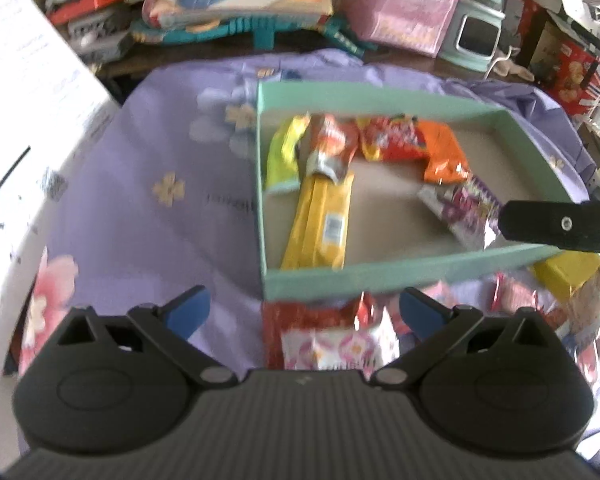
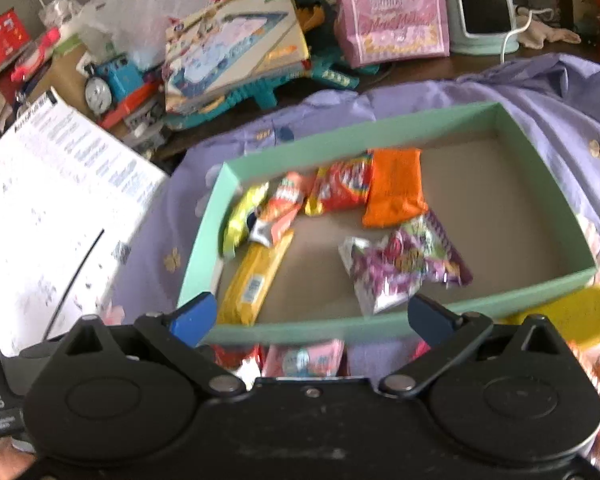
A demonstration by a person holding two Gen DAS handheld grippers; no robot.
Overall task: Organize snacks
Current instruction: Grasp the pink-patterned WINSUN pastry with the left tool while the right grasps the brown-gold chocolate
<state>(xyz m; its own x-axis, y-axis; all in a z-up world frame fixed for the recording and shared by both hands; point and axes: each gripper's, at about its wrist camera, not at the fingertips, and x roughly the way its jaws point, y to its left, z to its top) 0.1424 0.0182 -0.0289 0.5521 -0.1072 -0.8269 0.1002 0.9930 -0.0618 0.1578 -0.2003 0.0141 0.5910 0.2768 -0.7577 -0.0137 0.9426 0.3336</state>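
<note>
A shallow mint-green box [image 1: 400,270] [image 2: 292,326] lies on a lilac flowered cloth and holds several snack packs: a long yellow one [image 1: 320,224] [image 2: 252,280], a lime one [image 1: 284,152], red ones [image 2: 340,190], an orange one [image 1: 442,152] [image 2: 394,188] and a purple-silver one [image 1: 464,208] [image 2: 400,268]. My left gripper [image 1: 304,310] is open over a red and pink-white pack [image 1: 332,340] lying in front of the box. My right gripper [image 2: 312,316] is open at the box's near wall, just short of the purple pack. Its arm shows at the right of the left wrist view.
Loose snacks lie on the cloth before the box: a pink pack [image 2: 304,358] and a yellow one [image 2: 576,314] [image 1: 564,274]. Behind stand toy boxes [image 2: 236,48], a blue train [image 2: 112,80], a pink bag [image 2: 392,8] and a mint appliance [image 2: 484,16]. A printed white sheet [image 2: 52,208] lies left.
</note>
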